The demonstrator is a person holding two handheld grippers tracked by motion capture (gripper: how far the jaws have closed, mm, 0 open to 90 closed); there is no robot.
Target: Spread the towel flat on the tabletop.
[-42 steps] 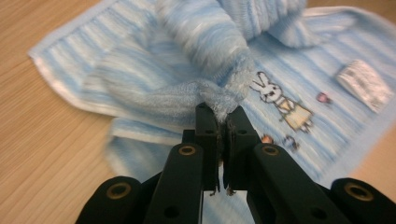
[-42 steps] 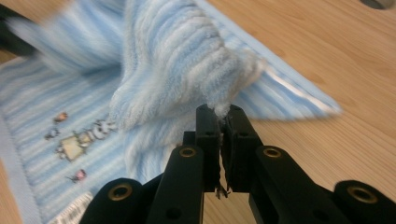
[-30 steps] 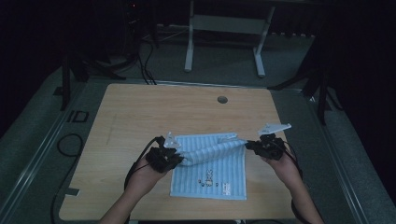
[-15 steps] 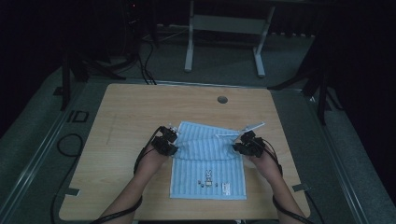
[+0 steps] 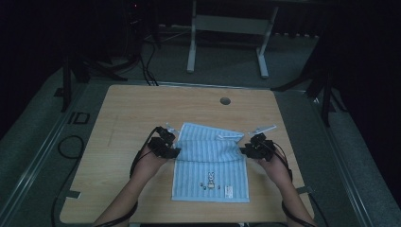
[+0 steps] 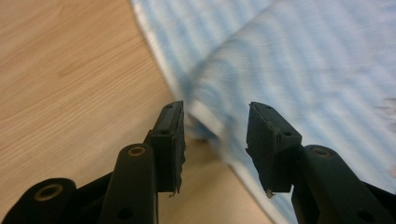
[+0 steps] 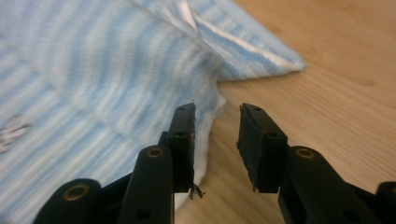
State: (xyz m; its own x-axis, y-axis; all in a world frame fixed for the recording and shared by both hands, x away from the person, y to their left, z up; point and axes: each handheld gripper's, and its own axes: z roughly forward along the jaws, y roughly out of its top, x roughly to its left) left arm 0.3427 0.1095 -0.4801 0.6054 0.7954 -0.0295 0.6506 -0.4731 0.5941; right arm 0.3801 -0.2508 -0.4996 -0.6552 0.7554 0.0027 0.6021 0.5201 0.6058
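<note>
A light blue striped towel (image 5: pixel 210 177) lies on the wooden table (image 5: pixel 118 118), with a folded band across its upper part. My left gripper (image 5: pixel 166 144) sits at the fold's left end. In the left gripper view its jaws (image 6: pixel 215 116) have just been opening, and the towel's edge (image 6: pixel 205 114) lies loose in the gap. My right gripper (image 5: pixel 255 147) sits at the fold's right end. Its jaws (image 7: pixel 217 121) have also just been opening, and the towel's white-trimmed corner (image 7: pixel 205 107) rests against the left pad, unpinched.
A round cable hole (image 5: pixel 225 100) is set in the table's far side. A thin white strip (image 5: pixel 263 128) lies beyond the right gripper. A white desk frame (image 5: pixel 227 42) stands past the table, and cables (image 5: pixel 71 146) trail on the floor at the left.
The towel's raised flap has come down flat onto the towel. Both hands moved inward and lower. Both pairs of jaws went from shut on the cloth to open.
</note>
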